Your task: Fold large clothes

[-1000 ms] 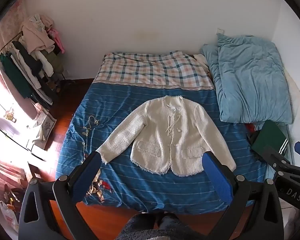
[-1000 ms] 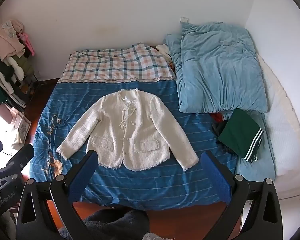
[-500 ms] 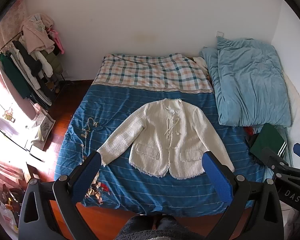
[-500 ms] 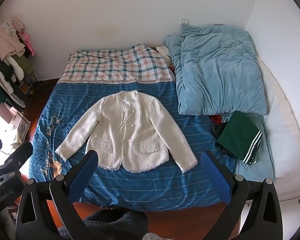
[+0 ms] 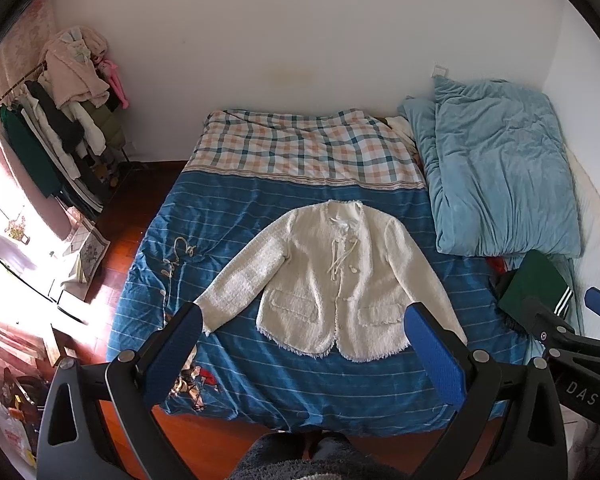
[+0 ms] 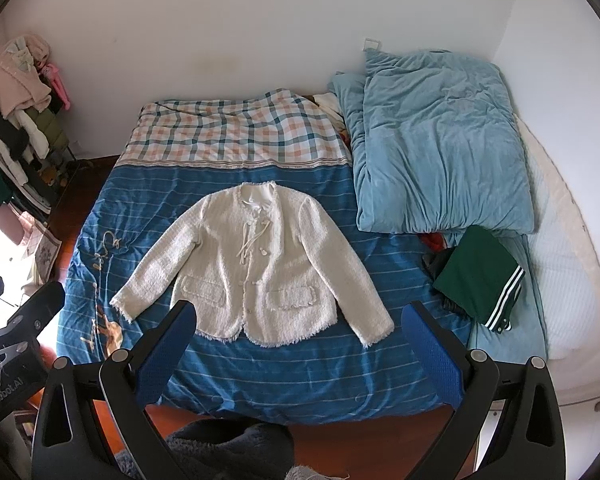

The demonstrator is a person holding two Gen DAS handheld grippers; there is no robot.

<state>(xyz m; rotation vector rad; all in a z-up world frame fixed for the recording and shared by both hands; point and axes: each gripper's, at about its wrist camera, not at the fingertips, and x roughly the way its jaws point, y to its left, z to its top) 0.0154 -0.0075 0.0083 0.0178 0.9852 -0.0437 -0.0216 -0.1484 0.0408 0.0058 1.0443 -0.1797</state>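
Note:
A cream tweed jacket [image 5: 332,280] lies flat, front up, on the blue striped bed cover [image 5: 228,216], both sleeves spread out to the sides. It also shows in the right wrist view [image 6: 256,264]. My left gripper [image 5: 304,344] is open and empty, held above the bed's near edge, short of the jacket's hem. My right gripper [image 6: 300,340] is open and empty too, at a similar height to the right. The right gripper shows at the right edge of the left wrist view [image 5: 572,340].
A light blue duvet [image 6: 436,144] is heaped at the bed's right. A folded dark green garment [image 6: 480,276] lies below it. A plaid blanket [image 6: 236,132] covers the far end. A clothes rack [image 5: 60,128] stands at the left wall. White bedding [image 6: 564,264] lies far right.
Both views have shifted slightly back and up: the jacket and bed sit a little higher in frame. Nothing on the bed has moved. Both grippers stay open.

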